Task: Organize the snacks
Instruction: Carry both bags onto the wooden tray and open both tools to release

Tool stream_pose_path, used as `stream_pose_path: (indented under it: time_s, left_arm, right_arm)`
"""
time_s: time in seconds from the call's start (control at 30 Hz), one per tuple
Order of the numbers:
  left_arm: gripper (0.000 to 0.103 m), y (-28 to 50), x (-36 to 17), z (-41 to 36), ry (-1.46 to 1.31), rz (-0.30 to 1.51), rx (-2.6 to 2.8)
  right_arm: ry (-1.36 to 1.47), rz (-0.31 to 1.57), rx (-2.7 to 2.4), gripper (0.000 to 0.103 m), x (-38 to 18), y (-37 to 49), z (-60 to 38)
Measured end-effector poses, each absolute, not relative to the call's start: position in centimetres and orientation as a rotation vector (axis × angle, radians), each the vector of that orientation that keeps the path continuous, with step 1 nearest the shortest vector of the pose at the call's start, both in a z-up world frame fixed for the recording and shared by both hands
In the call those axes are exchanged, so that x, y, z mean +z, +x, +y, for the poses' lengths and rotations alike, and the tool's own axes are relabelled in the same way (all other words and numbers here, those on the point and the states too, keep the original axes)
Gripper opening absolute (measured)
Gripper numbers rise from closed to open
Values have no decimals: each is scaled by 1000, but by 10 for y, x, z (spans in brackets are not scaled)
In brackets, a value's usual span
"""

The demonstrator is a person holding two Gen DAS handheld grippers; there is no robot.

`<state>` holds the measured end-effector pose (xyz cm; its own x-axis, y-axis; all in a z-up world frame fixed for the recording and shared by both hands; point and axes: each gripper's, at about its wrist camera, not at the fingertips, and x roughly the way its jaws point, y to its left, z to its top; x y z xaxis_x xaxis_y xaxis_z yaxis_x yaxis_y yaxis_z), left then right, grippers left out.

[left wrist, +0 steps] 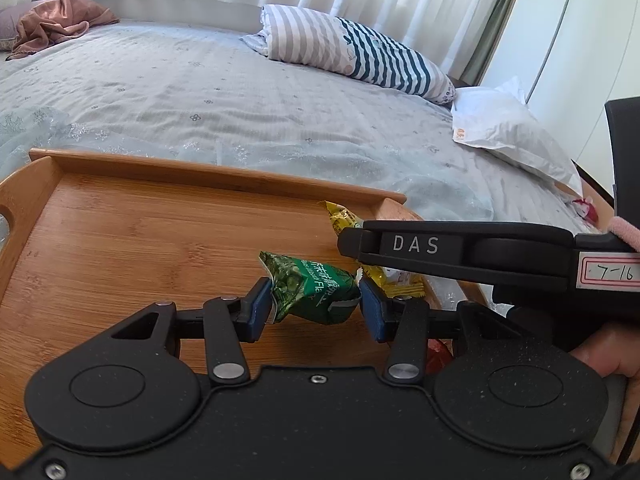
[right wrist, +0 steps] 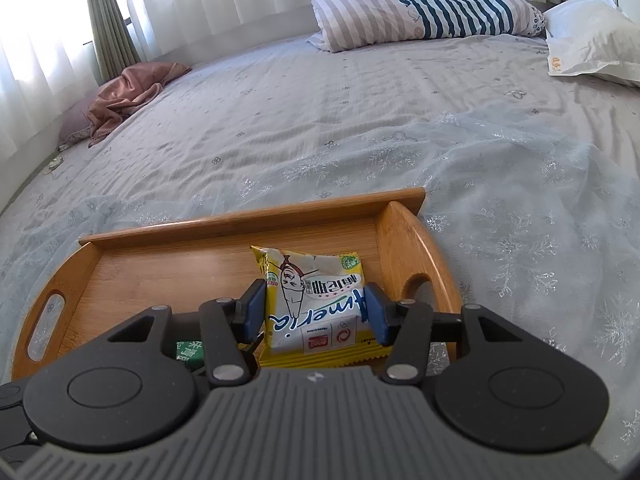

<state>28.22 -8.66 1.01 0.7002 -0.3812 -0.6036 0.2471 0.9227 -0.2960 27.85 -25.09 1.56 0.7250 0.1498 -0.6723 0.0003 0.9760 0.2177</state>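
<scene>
Now both packets hang just above the wooden tray (right wrist: 256, 216) on the bed. Partly closed, the left hand-held gripper (left wrist: 316, 306) pinches the green snack packet (left wrist: 316, 294), its length spanning the pads. Immediately right, the right hand-held gripper (right wrist: 316, 312) clamps the yellow snack packet (right wrist: 316, 300), which points away toward the tray's far rim.

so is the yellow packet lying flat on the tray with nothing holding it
No, the yellow packet is clamped between the right gripper's jaws, tilted up above the tray.
</scene>
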Motion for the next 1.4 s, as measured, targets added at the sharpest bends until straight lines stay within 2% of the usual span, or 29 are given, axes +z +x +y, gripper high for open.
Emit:
stream_pose_path:
  time_s: [0.43, 0.5, 0.73, 0.9, 1.07, 1.4]
  left_arm:
    - [48, 280, 6, -89, -182, 722, -350]
    - [50, 280, 6, -90, -172, 721, -343]
    - [73, 272, 14, -91, -108, 717, -325]
    - [78, 262, 23, -86, -77, 698, -316]
    - [89, 246, 35, -77, -64, 685, -317]
    - [94, 196, 50, -55, -50, 670, -336]
  right_arm:
    - [164, 797, 32, 56, 21, 283, -240]
    - [172, 795, 32, 61, 21, 283, -242]
    - [190, 779, 57, 73, 26, 279, -244]
    - [201, 762, 65, 74, 34, 273, -246]
    - [197, 733, 83, 77, 45, 258, -246]
    - [151, 667, 128, 81, 60, 208, -243]
